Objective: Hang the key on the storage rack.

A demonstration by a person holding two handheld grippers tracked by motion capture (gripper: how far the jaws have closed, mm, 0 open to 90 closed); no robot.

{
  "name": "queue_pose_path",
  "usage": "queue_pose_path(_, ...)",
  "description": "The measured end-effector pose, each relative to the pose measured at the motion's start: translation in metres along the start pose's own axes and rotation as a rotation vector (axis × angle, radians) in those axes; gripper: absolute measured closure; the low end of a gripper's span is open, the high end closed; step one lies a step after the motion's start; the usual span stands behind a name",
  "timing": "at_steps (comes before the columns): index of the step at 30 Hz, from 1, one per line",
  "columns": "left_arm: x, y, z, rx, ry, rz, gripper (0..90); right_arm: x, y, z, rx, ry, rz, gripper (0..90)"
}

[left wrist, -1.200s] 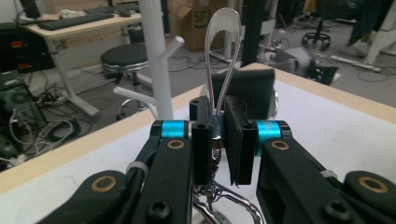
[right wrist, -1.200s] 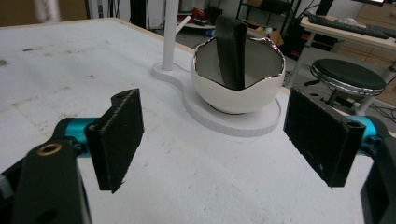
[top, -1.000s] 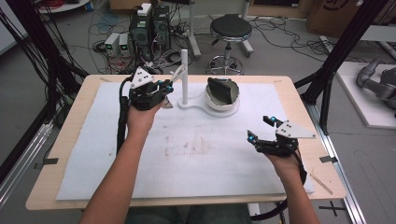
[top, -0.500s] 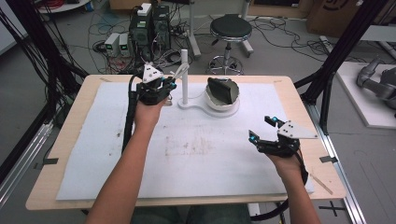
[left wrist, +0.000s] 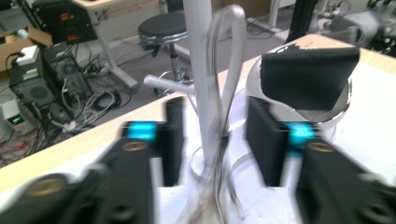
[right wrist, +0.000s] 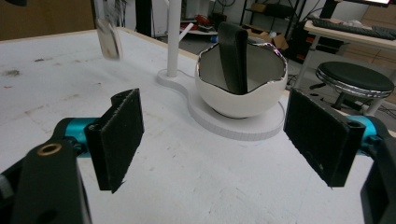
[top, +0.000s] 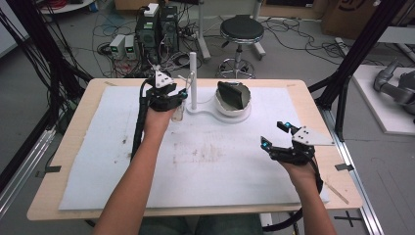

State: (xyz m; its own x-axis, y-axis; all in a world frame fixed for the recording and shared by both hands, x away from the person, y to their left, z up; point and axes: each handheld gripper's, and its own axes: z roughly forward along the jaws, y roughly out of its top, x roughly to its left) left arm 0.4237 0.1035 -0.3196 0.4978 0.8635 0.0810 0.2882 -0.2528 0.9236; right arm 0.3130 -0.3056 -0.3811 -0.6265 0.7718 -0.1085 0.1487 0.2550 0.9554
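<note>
Left hand-held gripper (top: 180,97) moved right since earlier frame, jaws parted around clear glass item (left wrist: 219,140) beside white upright post (top: 193,81) (grasp likely next). Right hand-held gripper (top: 274,134) open, idle above counter (top: 73,161).

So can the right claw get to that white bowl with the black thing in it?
Probably yes. The right claw is open and the white bowl sits straight ahead of it, with bare white mat between them. The left claw is off by the post, not in the way.

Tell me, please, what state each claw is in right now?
Left claw: open, jaws either side of the white stand's post.
Right claw: open, holding nothing.
</note>
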Motion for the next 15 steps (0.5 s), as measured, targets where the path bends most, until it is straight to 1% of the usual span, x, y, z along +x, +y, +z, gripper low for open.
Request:
queue_pose_path(2,-0.001,0.000,-0.002,-0.002,-0.003,0.000,50.9,0.000,0.000,0.000,0.000,0.000,0.000,20.3)
queue_pose_path(3,-0.001,0.000,-0.003,-0.002,0.000,0.004,49.6,0.000,0.000,0.000,0.000,0.000,0.000,20.3)
queue_pose_path(5,-0.001,0.000,-0.005,-0.010,-0.003,-0.002,45.6,0.000,0.000,0.000,0.000,0.001,-0.003,20.3)
queue_pose_path(7,0.000,-0.001,-0.009,-0.018,-0.010,-0.004,43.6,0.001,0.001,0.000,0.003,0.001,-0.002,20.3)
queue_pose_path(8,0.000,-0.001,-0.011,-0.016,-0.011,-0.007,41.4,0.001,0.001,0.000,0.001,-0.001,-0.009,20.3)
queue_pose_path(9,0.001,-0.001,-0.012,-0.016,-0.020,-0.011,38.9,0.001,0.001,0.000,0.001,0.000,-0.008,20.3)
queue_pose_path(11,0.002,-0.001,-0.018,-0.030,-0.043,-0.013,37.3,0.002,0.002,0.000,0.000,-0.001,-0.007,20.3)
queue_pose_path(13,0.001,-0.002,-0.026,-0.038,-0.071,0.000,33.0,0.001,0.002,0.000,-0.004,-0.004,-0.009,20.3)
queue_pose_path(15,-0.001,-0.003,-0.033,-0.050,-0.096,0.005,32.4,0.001,0.002,0.000,-0.004,-0.003,-0.011,20.4)
